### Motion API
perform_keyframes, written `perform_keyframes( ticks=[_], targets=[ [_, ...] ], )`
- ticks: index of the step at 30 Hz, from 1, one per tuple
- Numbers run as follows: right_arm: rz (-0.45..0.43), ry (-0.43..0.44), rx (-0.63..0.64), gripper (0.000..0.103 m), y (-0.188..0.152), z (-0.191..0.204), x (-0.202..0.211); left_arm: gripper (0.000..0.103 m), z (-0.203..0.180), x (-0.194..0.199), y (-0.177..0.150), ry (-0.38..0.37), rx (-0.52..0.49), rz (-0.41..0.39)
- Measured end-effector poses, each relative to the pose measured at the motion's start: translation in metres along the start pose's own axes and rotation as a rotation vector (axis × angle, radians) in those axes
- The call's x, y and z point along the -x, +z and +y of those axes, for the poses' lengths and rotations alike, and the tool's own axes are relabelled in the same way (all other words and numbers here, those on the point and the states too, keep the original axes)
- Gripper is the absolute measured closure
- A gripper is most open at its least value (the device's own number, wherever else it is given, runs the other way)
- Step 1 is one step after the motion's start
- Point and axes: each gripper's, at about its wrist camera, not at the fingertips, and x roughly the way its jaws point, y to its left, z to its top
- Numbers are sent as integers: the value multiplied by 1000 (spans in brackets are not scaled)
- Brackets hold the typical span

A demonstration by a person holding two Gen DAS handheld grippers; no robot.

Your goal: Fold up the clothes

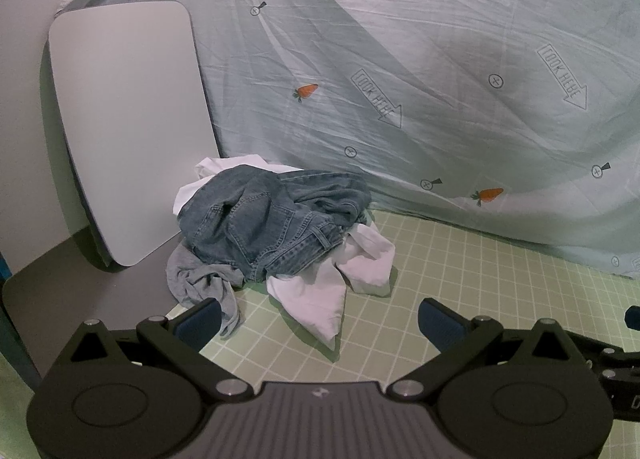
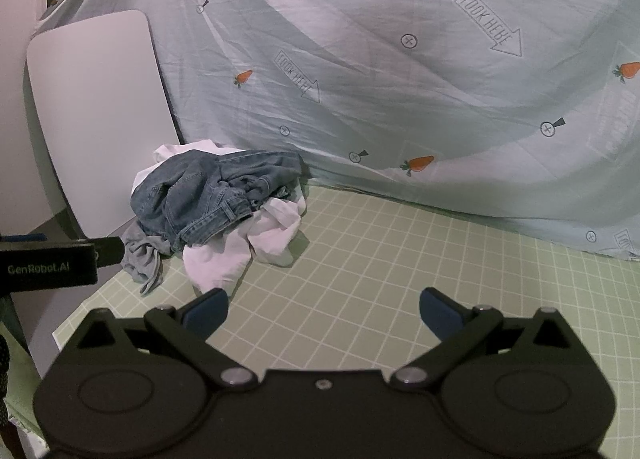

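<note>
Hovering over the green grid mat [image 2: 360, 259], I hold my left gripper [image 1: 320, 323] and right gripper [image 2: 322, 313] spread wide, empty. The clothes pile [image 1: 272, 227], jeans [image 2: 208, 191] topmost, sits at the mat's far-left edge against the leaning white board [image 1: 128, 119]; open mat lies rightward.

Left gripper [image 1: 320, 323]: jaws spread wide, blue pads [image 1: 200, 325] facing each other, nothing between them, held low and level. Right gripper [image 2: 322, 313]: same wide spread, empty, held alongside; in its view the left unit's black body shows at the left edge.
</note>
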Motion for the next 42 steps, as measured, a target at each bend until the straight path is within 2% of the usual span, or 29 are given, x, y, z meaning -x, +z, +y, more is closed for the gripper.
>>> perform_keyframes(
  ticks=[21, 27, 34, 42],
  targets=[
    [10, -17, -30, 0, -2, -4, -3, 0, 0, -6, 2, -11, 0, 16],
    [0, -27, -79, 0, 0, -13, -14, 0, 2, -18, 4, -4, 7, 49],
    [-2, -27, -58, 0, 19, -18, -51, 0, 19, -50, 15, 33, 54, 91],
    [20, -17, 44, 0, 66, -6, -127, 0, 53, -120, 43, 57, 127, 138]
  ],
)
